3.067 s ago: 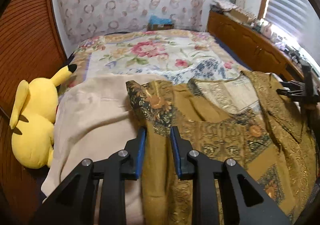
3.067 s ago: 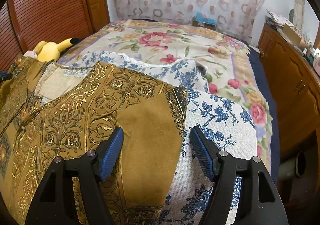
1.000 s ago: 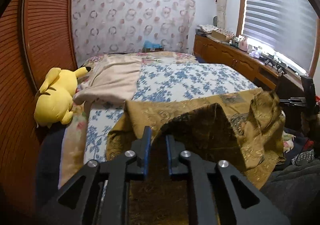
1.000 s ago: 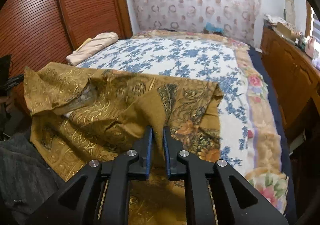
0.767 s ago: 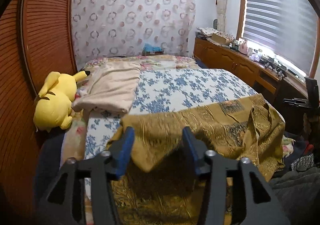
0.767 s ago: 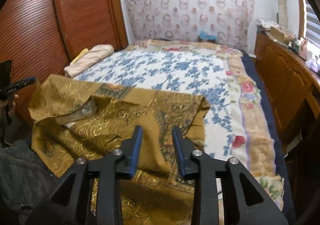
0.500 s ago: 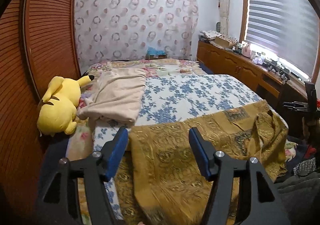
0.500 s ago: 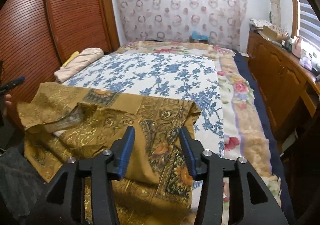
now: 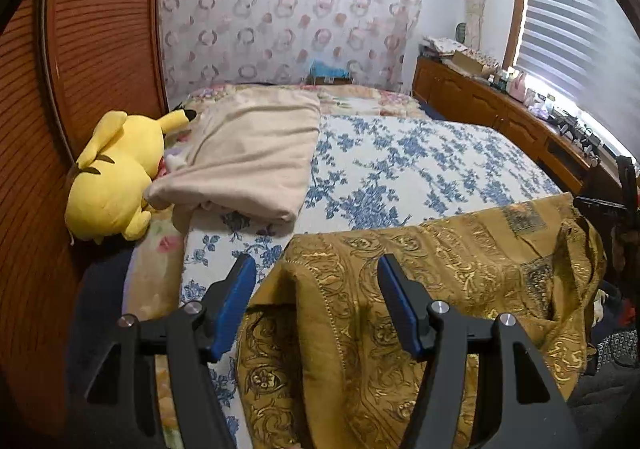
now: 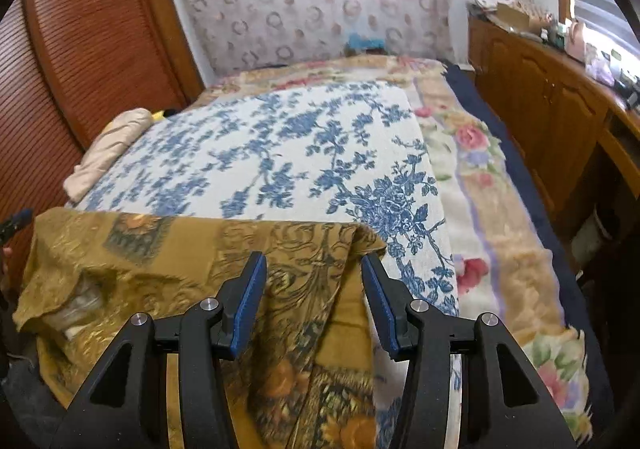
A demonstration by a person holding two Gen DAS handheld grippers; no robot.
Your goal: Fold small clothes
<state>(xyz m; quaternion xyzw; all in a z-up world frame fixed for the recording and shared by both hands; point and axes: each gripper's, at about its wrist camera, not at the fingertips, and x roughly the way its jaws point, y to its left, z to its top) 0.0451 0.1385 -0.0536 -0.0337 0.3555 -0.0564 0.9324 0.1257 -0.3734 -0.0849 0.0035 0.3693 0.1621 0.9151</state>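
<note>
A mustard-gold patterned garment lies bunched along the near edge of the bed and hangs over it. It also shows in the right wrist view. My left gripper is open and empty, just above the garment's left end. My right gripper is open and empty above the garment's right corner. The right gripper's black frame shows at the far right of the left wrist view.
A blue-floral white sheet covers the bed. A folded beige blanket and a yellow plush toy lie at the left. A wooden slatted wardrobe is left, a wooden cabinet right.
Both grippers opened and let go of the garment, which dropped onto the bed's near edge. Both have since drawn back a little and opened wider.
</note>
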